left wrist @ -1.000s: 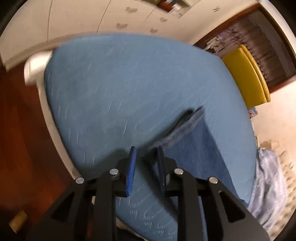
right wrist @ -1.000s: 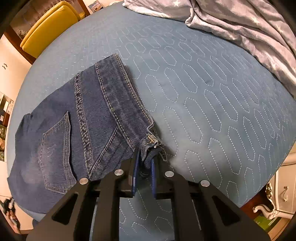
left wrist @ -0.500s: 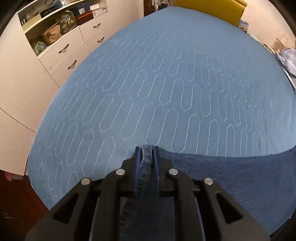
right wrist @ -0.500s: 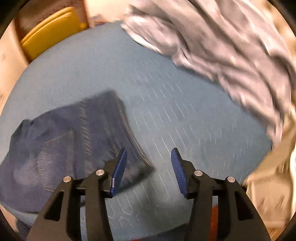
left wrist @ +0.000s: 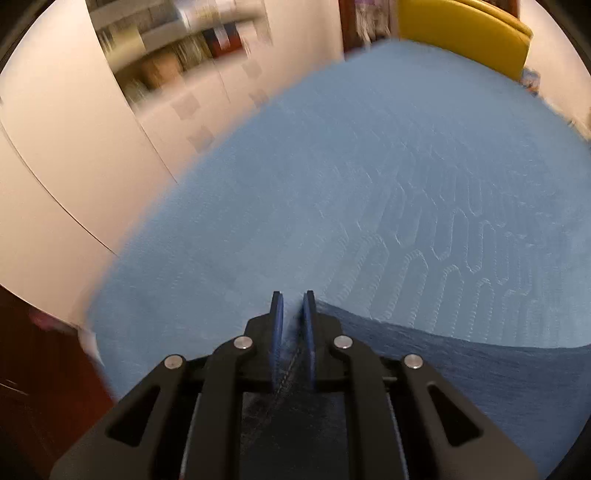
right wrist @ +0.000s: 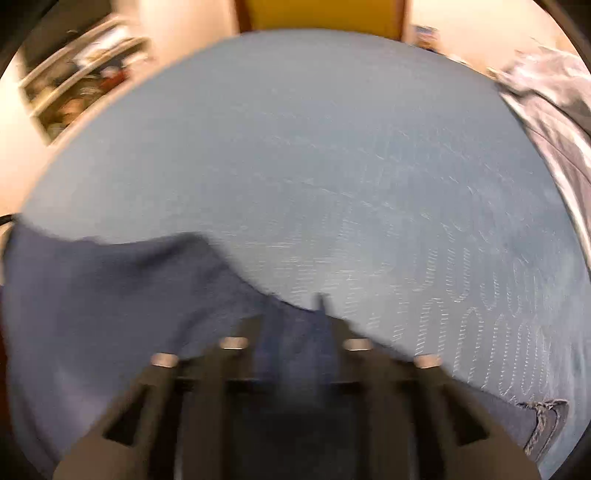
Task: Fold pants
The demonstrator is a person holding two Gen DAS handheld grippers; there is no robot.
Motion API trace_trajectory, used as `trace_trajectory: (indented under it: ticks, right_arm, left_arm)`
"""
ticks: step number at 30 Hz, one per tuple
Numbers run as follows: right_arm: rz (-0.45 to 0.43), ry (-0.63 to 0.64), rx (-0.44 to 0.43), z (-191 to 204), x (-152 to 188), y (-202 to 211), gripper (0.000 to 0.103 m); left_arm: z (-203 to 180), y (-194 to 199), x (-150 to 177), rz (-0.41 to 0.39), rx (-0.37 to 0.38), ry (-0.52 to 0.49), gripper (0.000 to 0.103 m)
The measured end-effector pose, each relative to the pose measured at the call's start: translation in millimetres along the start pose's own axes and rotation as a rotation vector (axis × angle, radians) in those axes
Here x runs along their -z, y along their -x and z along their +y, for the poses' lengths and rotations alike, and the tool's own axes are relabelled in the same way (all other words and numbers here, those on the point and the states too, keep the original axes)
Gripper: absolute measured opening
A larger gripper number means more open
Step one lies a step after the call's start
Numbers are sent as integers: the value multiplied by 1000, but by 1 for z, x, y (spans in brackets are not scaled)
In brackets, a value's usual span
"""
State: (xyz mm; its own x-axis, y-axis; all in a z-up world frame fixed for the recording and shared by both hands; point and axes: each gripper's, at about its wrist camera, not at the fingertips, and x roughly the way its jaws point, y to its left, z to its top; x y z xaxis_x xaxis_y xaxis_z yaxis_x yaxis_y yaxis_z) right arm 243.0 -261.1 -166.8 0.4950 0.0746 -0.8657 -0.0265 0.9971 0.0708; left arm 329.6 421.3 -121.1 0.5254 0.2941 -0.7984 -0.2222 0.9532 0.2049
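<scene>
Dark blue denim pants (left wrist: 480,387) lie on a light blue quilted bed cover (left wrist: 332,184). My left gripper (left wrist: 293,306) is shut on an edge of them, and a seam runs between its blue pads. In the blurred right wrist view the pants (right wrist: 110,295) spread across the lower left, with a frayed leg hem (right wrist: 546,424) at the lower right. My right gripper (right wrist: 295,317) has its jaws closing on denim bunched between them. The cloth rises to a peak at its fingertips and hides part of the left finger.
A crumpled grey blanket (right wrist: 546,92) lies at the bed's right side. Beyond the far edge of the bed stands a yellow piece of furniture (left wrist: 461,33). White cupboards (left wrist: 74,147) and open shelves (right wrist: 74,92) stand to the left, with dark wooden floor below.
My right gripper let go of the hem, opened, swung across the bed and closed on another part of the pants. My left gripper closed on a denim edge and has shifted a little while holding it.
</scene>
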Motion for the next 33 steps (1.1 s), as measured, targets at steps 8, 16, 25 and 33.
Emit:
trace_trajectory:
  ticks: [8,16,25,33]
  right_arm:
    - [-115,-191,-19,-39,13,7,0]
    - [-200,-248,166,-117,72,84,13]
    - [-171,-225,163,-158,104,85,0]
    - [-310,-334,242,-151,118,153,61]
  left_arm:
    - [-161,116,34,-242,342,-210,30]
    - [-309,133,86,-107,685,-428,34]
    - [-276,131,68,-133,456,-289,35]
    - [-402,277,212,-138,917,-543,44]
